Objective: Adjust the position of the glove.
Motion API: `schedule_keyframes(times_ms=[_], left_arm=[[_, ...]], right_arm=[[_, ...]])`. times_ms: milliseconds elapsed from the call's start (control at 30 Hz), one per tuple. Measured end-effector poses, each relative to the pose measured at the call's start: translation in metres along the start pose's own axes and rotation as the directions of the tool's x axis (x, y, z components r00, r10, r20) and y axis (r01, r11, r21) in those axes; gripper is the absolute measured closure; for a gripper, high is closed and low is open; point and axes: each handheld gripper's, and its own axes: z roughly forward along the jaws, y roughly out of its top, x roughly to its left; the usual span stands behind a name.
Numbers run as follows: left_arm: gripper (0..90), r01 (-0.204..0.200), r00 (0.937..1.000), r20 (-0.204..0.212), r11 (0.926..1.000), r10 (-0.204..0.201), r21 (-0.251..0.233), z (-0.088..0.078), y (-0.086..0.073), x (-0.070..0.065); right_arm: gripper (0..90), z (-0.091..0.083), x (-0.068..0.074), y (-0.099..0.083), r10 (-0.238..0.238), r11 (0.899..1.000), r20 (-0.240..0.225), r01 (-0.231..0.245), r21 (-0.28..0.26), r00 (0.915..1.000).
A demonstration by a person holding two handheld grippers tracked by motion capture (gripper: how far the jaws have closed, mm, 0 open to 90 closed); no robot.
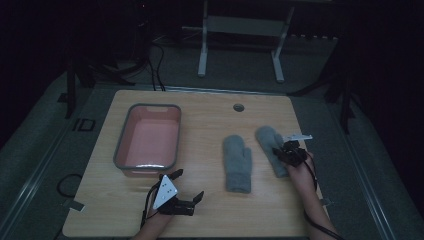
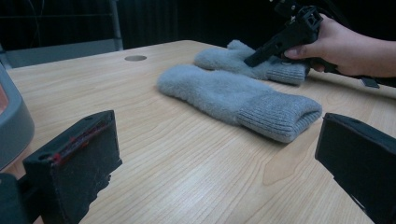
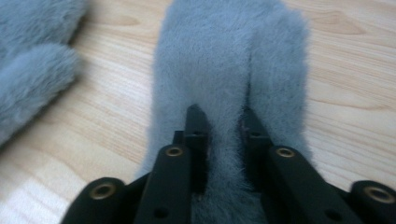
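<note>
The right gripper (image 3: 223, 119) is pinched on a ridge of fleece along the right mitten (image 1: 272, 147), its jaws pressing a fold between them just above the cuff, likely so the soft cloth bunches into something thin enough to lift; in the high view that mitten lies at about 4 o'clock from the table's (image 1: 210, 120) centre, fingertips toward 12, thumb toward the other mitten; the left mitten (image 1: 237, 162) lies flat just beside it at 9 o'clock, cuff toward 6, untouched, so each can be taken singly; the left gripper (image 1: 189, 184) waits with jaws wide apart and nothing between them, low over the table at about 7 o'clock, kept clear of the work yet aimed at the mittens; the bin (image 1: 148, 140) sits open at 9 o'clock from centre, near the left gripper, a probable place for the mittens to go, though that is a guess.
</note>
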Motion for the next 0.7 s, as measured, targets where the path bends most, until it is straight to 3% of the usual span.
schedule_keyframes(times_ms=[133,233,433,567,700], left_arm=[[0.1,0.0,1.0,-0.001,1.0,0.0,0.0,0.0,0.0,0.0],[0.1,0.001,1.0,-0.001,1.0,-0.001,-0.001,0.0,0.0,0.0],[0.1,0.001,1.0,-0.005,1.0,-0.001,-0.001,0.0,0.0,0.0],[0.2,0.001,1.0,-0.002,1.0,-0.001,-0.001,0.0,0.0,-0.001],[0.1,-0.002,1.0,0.005,1.0,0.002,-0.002,0.001,0.0,-0.002]], right_arm=[[80.7,-0.009,0.01,0.001,0.053,0.998,0.054,-0.051,-0.027,0.9972],[80.7,-0.023,0.014,0.0,0.082,0.996,0.049,-0.079,-0.049,0.9955],[80.7,-0.057,0.022,-0.011,0.209,0.976,0.109,-0.2,-0.089,0.9719],[80.5,-0.068,0.029,-0.021,0.218,0.975,0.127,-0.209,-0.079,0.9676],[80.1,-0.069,0.034,-0.031,0.222,0.975,0.139,-0.215,-0.061,0.965]])
